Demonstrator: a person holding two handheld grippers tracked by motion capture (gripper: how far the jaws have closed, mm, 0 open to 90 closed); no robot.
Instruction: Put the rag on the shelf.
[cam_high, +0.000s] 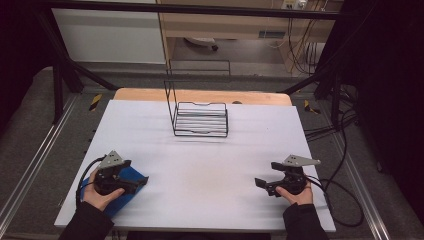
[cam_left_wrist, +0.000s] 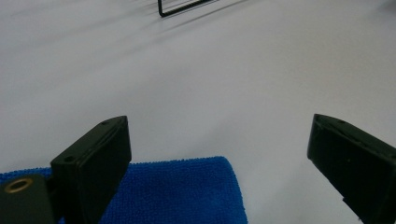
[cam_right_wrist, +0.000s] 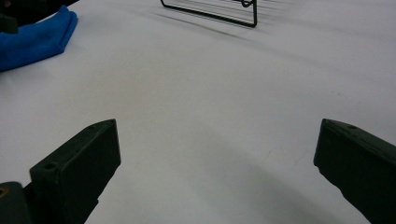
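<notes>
While the left gripper (cam_high: 131, 183) overlaps it, the blue cloth (cam_high: 131, 175) is partly hidden.

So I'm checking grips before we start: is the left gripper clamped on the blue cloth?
No: the left gripper has its jaws spread wide above the blue cloth, with neither pad pressing on it.

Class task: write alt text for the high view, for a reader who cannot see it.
A person's hands hold two open tools at the near edge of a white table: the left tool sits over a blue cloth, the right tool over bare table. A black wire rack stands at the far middle.
</notes>
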